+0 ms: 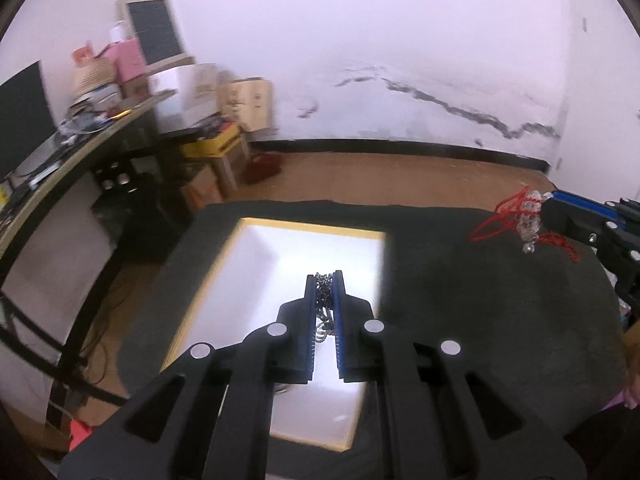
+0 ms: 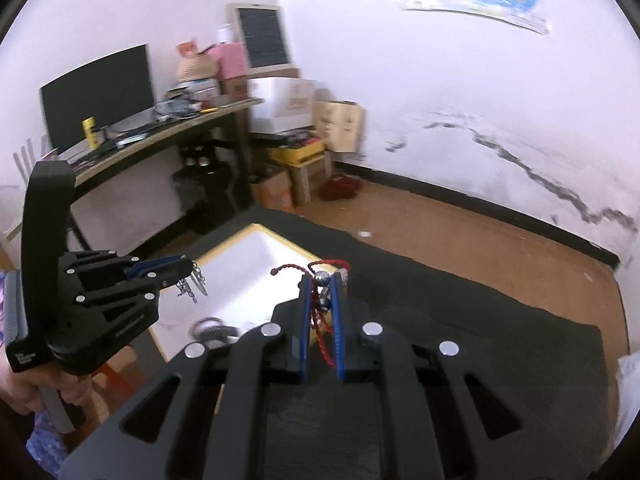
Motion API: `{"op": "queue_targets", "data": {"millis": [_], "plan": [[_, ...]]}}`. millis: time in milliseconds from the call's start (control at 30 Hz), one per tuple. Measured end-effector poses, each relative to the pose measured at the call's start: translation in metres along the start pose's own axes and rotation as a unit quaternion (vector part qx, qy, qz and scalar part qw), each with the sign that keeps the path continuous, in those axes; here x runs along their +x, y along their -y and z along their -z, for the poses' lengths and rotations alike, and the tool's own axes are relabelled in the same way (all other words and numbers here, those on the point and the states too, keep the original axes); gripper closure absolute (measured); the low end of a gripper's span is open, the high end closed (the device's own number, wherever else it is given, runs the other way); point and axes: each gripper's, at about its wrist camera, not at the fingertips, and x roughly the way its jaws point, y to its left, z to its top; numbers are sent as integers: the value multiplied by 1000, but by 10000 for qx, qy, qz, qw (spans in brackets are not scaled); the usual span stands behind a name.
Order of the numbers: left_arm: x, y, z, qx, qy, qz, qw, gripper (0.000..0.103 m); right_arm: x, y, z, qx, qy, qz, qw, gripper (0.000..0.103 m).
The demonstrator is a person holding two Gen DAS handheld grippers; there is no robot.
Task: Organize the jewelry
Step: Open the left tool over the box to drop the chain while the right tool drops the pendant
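Closest in, the left gripper [image 1: 325, 280] has its fingers clamped on a bunched silver chain [image 1: 326, 308] and hangs above the white tray [image 1: 256, 280]; loops dangle below, so they could snag the yellow rim on the way down or slip free early. The right gripper [image 2: 323, 280] pinches a red cord bracelet [image 2: 320, 312] with clear beads over the tray's near corner. Its loose tails could catch on the fingers and drag when released. Something dark [image 2: 210, 330] already lies in the tray and could tangle with either piece. Beyond that, the dark cloth of the counter [image 2: 480, 320].
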Motion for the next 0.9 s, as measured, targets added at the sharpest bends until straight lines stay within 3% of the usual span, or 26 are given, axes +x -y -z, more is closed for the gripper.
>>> {"op": "queue_targets", "data": {"millis": [200,400,533,900], "plan": [[-19,-59,19,-285,-39,-383,9989,96,30,-65,-18,-311,-153,-405,9986,93],[-7,-94,34,-496,-178,-528,9972,96,66,-103,-23,-477,-334,-652,9962,93],[11,-107,43,-605,-305,-512,9964,96,91,-115,-19,-534,-478,-699,9950,93],[91,-117,70,-841,-834,-349,9923,96,182,-101,13,-399,-1119,-477,9918,93]]}}
